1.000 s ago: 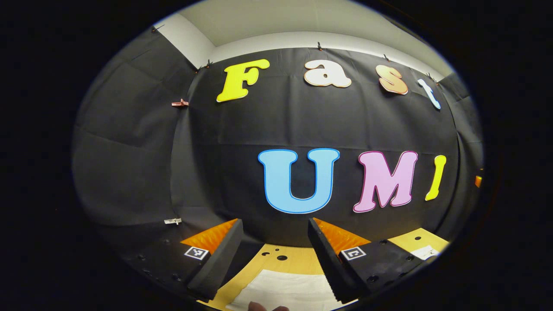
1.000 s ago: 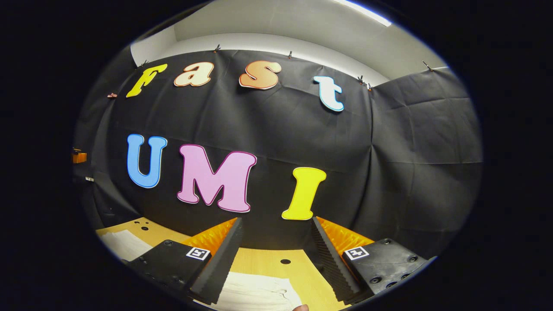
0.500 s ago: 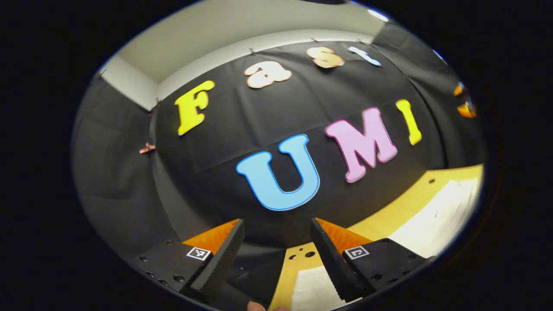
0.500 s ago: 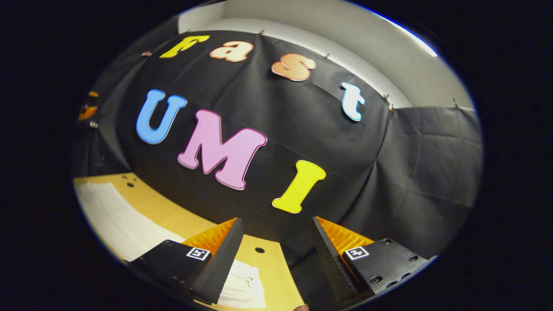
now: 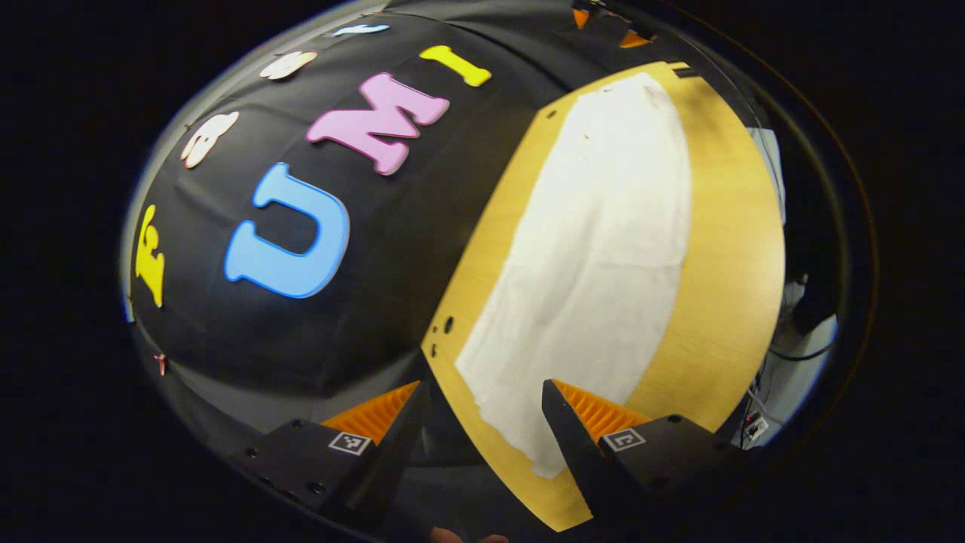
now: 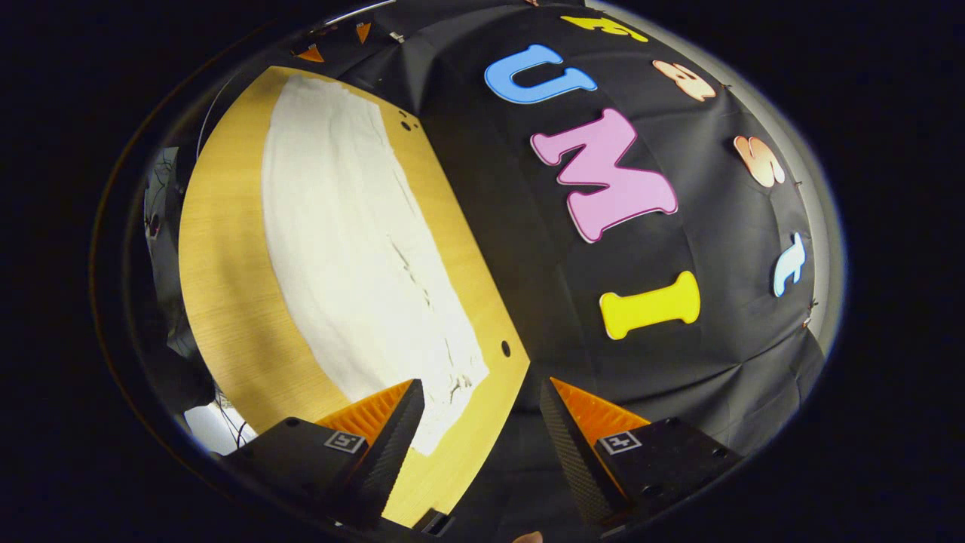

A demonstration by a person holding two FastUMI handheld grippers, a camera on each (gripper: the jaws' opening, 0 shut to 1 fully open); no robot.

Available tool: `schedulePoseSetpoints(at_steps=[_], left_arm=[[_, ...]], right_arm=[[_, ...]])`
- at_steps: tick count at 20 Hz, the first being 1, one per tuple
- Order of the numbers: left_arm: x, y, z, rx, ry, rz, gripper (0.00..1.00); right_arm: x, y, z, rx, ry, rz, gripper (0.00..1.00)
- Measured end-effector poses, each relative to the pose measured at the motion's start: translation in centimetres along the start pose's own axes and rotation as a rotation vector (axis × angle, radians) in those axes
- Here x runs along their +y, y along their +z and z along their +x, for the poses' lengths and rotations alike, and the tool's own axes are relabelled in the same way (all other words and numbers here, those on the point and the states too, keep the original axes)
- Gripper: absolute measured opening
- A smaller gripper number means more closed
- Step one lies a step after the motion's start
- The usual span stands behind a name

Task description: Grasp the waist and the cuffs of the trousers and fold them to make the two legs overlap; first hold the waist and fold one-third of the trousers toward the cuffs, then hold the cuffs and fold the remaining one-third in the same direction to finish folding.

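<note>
Wooden desk (image 5: 724, 249) against the black cloth wall. White trousers (image 5: 595, 249) spread flat lengthwise along the desk's middle, ends near its short edges, likely laid ready for folding. Left gripper (image 5: 482, 434) wide apart, empty, above one end; right gripper (image 6: 479, 430) likewise, probably poised to grasp.

No readable text, brand or number stands on anything here. Small square coded markers sit on both gripper bodies, bearing patterns, not words.
</note>
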State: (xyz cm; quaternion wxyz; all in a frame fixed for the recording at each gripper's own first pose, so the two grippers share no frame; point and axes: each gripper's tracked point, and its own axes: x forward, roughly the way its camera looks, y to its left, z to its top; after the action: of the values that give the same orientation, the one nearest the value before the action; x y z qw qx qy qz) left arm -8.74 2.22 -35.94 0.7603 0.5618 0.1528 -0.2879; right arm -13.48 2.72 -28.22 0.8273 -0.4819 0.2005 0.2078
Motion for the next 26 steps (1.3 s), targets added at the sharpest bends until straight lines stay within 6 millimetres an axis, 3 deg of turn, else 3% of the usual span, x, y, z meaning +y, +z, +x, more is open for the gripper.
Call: schedulePoseSetpoints(at_steps=[1,5,10,14,15,17,19,20,26], left_arm=[[-2.6,-0.6,-0.1,0.014,-0.048,0.038,0.96],[-7.4,-3.3,1.4,0.078,-0.204,0.157,0.95],[-8.4,-5.9,5.3,0.124,-0.277,0.303,0.95],[-6.5,-6.5,8.9,0.150,-0.258,0.356,0.89],[-6.3,-7.1,10.4,0.185,-0.261,0.354,0.71],[-6.4,-7.5,11.5,0.216,-0.256,0.367,0.49],[-6.0,-7.5,12.9,0.225,-0.212,0.393,0.17],[-5.9,-7.5,13.1,0.226,-0.198,0.395,0.10],[-6.2,-7.3,13.3,0.232,-0.177,0.342,0.06]], right_arm=[[0.6,-0.8,0.2,0.020,0.017,-0.010,0.96],[3.1,-3.2,1.1,0.085,0.072,-0.020,0.95],[3.4,-2.5,1.3,0.095,0.061,-0.010,0.95],[3.4,-3.2,1.0,0.116,0.055,-0.002,0.95],[3.1,-3.4,1.0,0.122,0.051,-0.004,0.95],[2.7,-3.6,0.9,0.127,0.045,-0.005,0.95],[2.5,-3.9,1.3,0.133,0.045,-0.006,0.96],[3.0,-4.3,1.9,0.141,0.061,-0.017,0.95],[8.5,-7.6,5.7,0.153,0.226,-0.171,0.95]])
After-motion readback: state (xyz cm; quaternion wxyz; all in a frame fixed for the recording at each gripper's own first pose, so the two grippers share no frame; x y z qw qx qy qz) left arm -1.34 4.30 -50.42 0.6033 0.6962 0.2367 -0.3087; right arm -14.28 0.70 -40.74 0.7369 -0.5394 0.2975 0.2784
